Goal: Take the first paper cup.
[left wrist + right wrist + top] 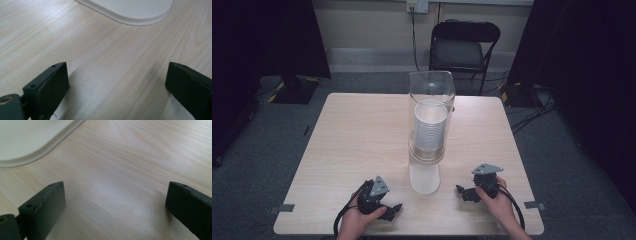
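Clear dispenser tube [431, 120] with a stack of paper cups [430, 131] stands upright at mid-table, its white base tongue [424, 178] reaching toward the near edge. Left gripper [395, 209] and right gripper [460, 192] flank that tongue, jaws wide, holding nothing. Cups likely light, thin and crushable; grip the lowest rim gently.
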`<state>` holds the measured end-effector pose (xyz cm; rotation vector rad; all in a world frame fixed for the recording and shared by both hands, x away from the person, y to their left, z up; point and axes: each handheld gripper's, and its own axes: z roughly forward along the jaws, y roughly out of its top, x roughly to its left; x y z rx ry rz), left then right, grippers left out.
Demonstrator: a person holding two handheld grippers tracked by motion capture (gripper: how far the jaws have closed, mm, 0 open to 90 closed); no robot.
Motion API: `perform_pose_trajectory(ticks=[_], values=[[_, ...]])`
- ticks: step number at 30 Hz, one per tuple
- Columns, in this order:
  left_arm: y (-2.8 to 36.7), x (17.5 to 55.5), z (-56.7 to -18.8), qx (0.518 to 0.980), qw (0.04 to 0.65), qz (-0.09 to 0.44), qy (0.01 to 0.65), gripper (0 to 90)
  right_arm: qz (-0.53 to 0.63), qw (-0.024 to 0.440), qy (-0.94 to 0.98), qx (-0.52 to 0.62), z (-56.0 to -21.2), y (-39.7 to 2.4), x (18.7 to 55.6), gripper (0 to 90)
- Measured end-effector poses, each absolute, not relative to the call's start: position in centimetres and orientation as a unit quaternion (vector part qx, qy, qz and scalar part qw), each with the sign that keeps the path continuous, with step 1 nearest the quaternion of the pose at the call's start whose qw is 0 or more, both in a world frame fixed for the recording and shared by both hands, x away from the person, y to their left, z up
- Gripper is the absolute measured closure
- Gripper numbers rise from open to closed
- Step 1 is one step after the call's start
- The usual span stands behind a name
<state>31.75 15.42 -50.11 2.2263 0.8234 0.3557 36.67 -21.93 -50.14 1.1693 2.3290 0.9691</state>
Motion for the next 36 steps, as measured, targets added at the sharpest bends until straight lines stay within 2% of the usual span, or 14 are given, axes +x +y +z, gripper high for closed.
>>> perform_pose_trajectory(ticks=[13,14,16,17,19,22,25,36], values=[[15.0,31.7,-50.1,0.866,0.355,0.131,0.326,0.0,0.345,0.175,0.831,0.399,-50.1,-22.0,36.4,3.8],[15.0,31.7,-50.1,0.866,0.355,0.131,0.326,0.0,0.358,0.173,0.833,0.386,-49.8,-21.9,36.3,22.1],[15.0,31.7,-50.2,0.866,0.356,0.131,0.326,0.0,0.365,0.171,0.828,0.388,-49.5,-21.8,36.2,19.8],[15.0,31.7,-50.2,0.866,0.356,0.131,0.326,0.0,0.375,0.164,0.827,0.387,-49.3,-21.7,36.2,11.1],[15.0,31.7,-50.2,0.866,0.356,0.131,0.326,0.0,0.401,0.154,0.825,0.368,-48.3,-21.0,36.1,19.7],[15.0,31.7,-50.2,0.866,0.355,0.131,0.326,0.0,0.429,0.157,0.818,0.35,-46.8,-19.6,36.0,14.5],[15.0,31.7,-50.2,0.866,0.356,0.131,0.325,0.0,0.457,0.136,0.812,0.336,-45.6,-17.8,36.3,15.2],[15.0,31.7,-50.1,0.866,0.355,0.131,0.326,0.0,0.506,0.134,0.801,0.291,-42.2,-13.8,36.9,16.1]])
